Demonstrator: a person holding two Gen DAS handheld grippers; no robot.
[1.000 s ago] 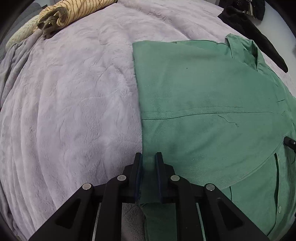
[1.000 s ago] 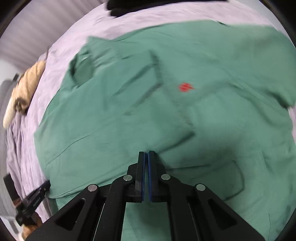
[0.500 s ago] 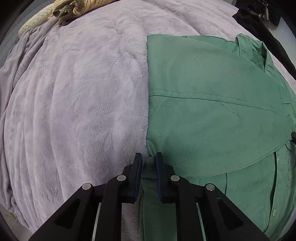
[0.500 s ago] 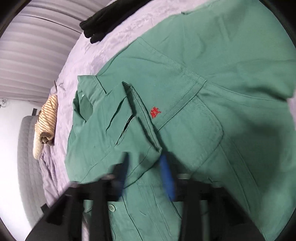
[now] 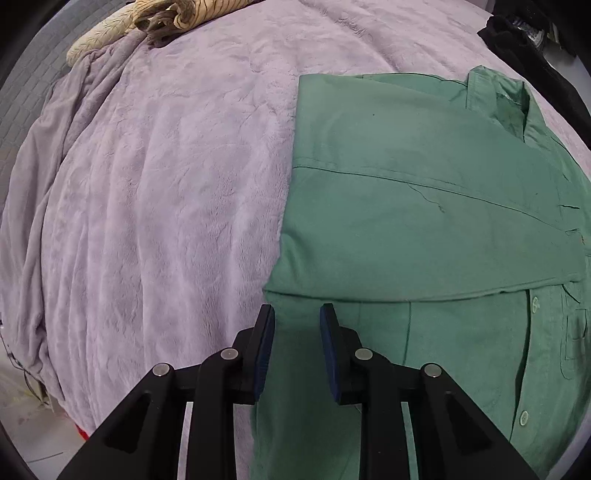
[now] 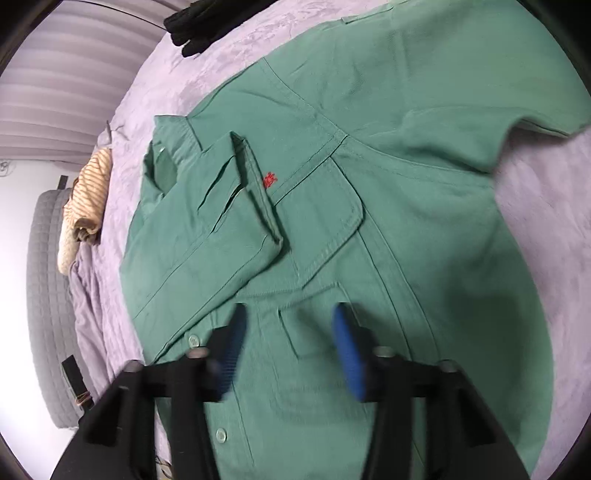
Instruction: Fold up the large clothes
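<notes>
A green button-up shirt lies front-up on a lilac plush blanket. Its left side and sleeve are folded in over the chest, and the cuff rests beside a small red logo. My left gripper hovers above the shirt's folded left edge; its jaws are opening and hold nothing. In the right wrist view the same shirt fills the frame. My right gripper hangs over the placket, below the chest pocket, with its jaws opening wide and nothing between them. The other sleeve lies spread toward the upper right.
A striped beige garment lies bunched at the blanket's far left corner, also in the right wrist view as the beige garment. Dark clothing sits beyond the collar. A grey quilted headboard borders the bed. The blanket edge drops off at the lower left.
Both grippers let go of the shirt and their jaws parted. The left one lifted and drew back from the folded edge. The right one released the sleeve, which now lies across the chest.
</notes>
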